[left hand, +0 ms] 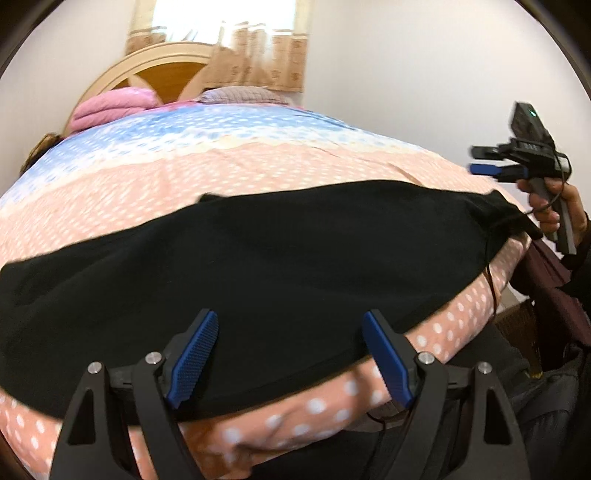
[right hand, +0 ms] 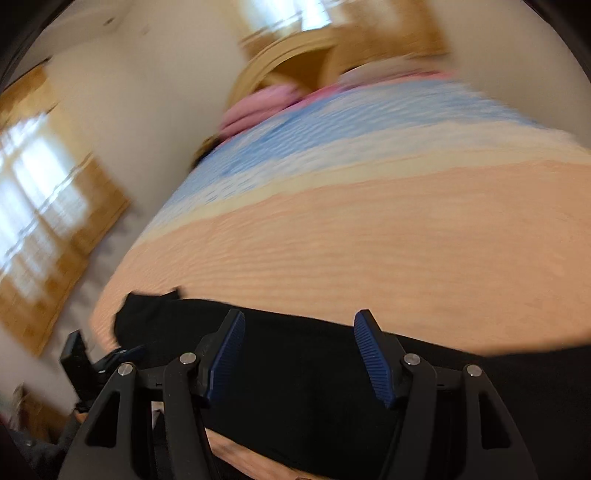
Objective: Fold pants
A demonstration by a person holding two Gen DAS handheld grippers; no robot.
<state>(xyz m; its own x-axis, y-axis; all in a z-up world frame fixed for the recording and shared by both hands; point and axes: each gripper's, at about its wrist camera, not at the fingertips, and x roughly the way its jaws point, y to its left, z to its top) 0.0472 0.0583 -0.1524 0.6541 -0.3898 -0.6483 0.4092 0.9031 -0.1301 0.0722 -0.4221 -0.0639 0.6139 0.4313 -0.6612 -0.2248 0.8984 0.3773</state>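
The left gripper (left hand: 290,354) stands wide, nothing between its blue pads (left hand: 194,363); the black pants (left hand: 258,254) lie flat just beyond and beneath it, across the near edge of the bed (left hand: 258,162); the right gripper (right hand: 299,354) is also parted and empty, hovering over the same cloth, its view blurred; seen from the left, a hand (left hand: 554,206) holds it off the pants' right end; the spread is peach with white dots, blue farther back; pink pillow (left hand: 110,107), headboard (left hand: 162,70) and curtained window (left hand: 229,29) beyond.

No text, label or number can be read anywhere.
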